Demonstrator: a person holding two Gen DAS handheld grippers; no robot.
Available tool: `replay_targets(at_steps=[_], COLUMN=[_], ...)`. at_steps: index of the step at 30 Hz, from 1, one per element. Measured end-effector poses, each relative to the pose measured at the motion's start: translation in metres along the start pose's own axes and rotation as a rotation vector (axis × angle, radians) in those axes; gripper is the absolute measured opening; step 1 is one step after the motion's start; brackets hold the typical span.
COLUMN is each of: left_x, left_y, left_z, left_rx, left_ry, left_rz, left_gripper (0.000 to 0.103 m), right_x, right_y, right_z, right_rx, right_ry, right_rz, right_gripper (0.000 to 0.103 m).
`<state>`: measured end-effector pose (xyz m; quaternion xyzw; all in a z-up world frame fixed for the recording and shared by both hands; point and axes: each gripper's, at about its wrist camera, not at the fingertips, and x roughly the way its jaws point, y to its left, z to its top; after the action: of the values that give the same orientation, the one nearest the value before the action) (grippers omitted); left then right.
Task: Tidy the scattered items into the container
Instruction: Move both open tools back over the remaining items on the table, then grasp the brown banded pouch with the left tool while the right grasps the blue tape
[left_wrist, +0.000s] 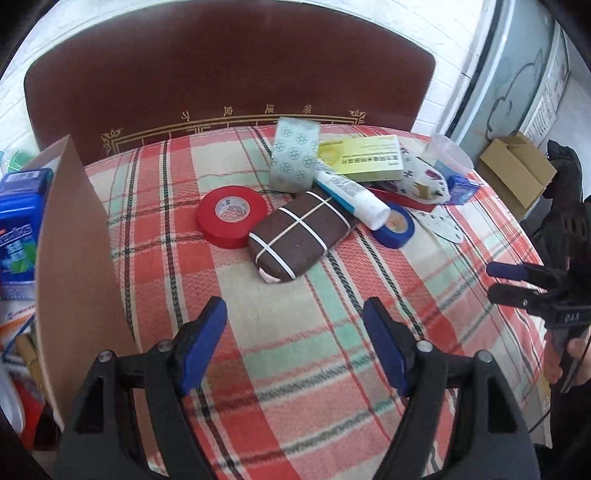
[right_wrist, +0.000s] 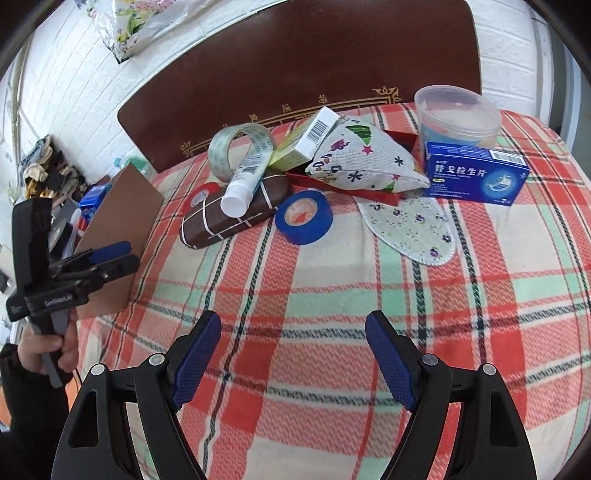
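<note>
Plaid cloth (right_wrist: 332, 288), box (left_wrist: 77, 236) contents half hidden, both claws spread, empty.

Left gripper (left_wrist: 295, 336) and right gripper (right_wrist: 293, 354) angle downward, jaws apart, empty.

Both wrist views look steeply down over a plaid-covered bed (left_wrist: 295, 369) toward its brown headboard (right_wrist: 295, 74). The left view sits beside the cardboard box (left_wrist: 74, 258); the right sits further right. Both share the close-by pile around the brown case (left_wrist: 299, 236).
</note>
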<state>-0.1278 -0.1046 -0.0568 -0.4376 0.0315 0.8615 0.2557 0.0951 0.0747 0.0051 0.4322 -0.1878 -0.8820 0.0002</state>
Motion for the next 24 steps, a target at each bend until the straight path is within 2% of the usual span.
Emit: replay_targets(at_steps=[5,10,13,18,20,24], left_x=[0.032,0.065,0.074,0.092,0.093,0.095], left_y=[-0.002,-0.003,0.000,0.007,0.007,0.005], left_z=[0.021,0.031,0.030,0.032,0.034,0.034], left_rx=[0.011,0.060,0.076,0.091,0.097,0.117], left_ry=[0.021,0.075,0.092,0.111,0.099,0.084], left_rz=[-0.010,0.041,-0.005,-0.024,-0.036,-0.036], left_gripper=[0.076,0.076,0.077,0.078,0.081,0.082], right_x=[0.016,0.042,0.054,0.077,0.087,0.099], right_y=[0.000,0.010,0.015,0.015,0.017,0.021], right_z=[0.012,0.033,0.044,0.057,0.059,0.061], right_rx=[-0.002,-0.080,-0.113,-0.136,-0.159,-0.204], right_ry=[-0.006,0.003,-0.010,-0.011,-0.007,-0.015], right_rz=[-0.005,-0.049,-0.073,-0.114,-0.132,-0.158], right_gripper=[0.082,0.082,0.082,0.082,0.082,0.082])
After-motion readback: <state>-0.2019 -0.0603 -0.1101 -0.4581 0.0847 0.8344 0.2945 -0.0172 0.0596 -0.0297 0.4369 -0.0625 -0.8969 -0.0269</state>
